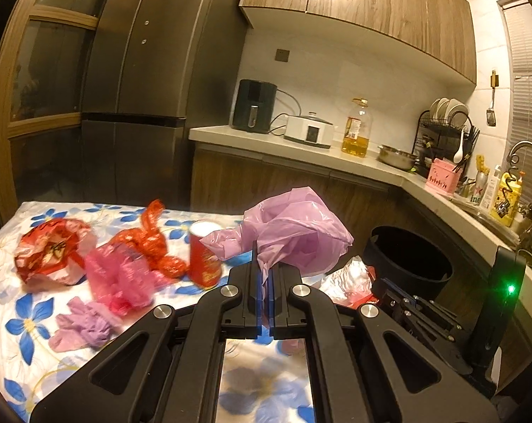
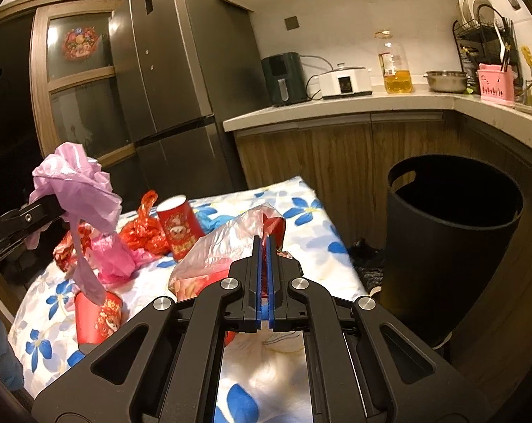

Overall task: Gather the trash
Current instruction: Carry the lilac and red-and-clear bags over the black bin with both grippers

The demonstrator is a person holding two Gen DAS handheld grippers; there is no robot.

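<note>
This is a home kitchen. Ahead of the left gripper [image 1: 264,282] and to its left stands a tall dark refrigerator [image 1: 153,70]. Wood-grain wall cabinets [image 1: 354,3] hang above a pale counter [image 1: 301,148] ahead and to the right, which carries an air fryer [image 1: 253,111], a white electric cooker [image 1: 310,130], a bottle of cooking oil [image 1: 355,128], a steel bowl [image 1: 398,157] and a dish rack [image 1: 442,127] stacked with plates. Far right, a faucet [image 1: 526,155] arches over a sink beside dish soap bottles [image 1: 505,194]. A black waste bin [image 2: 449,239] stands on the floor to the right of the right gripper [image 2: 264,282].
</note>
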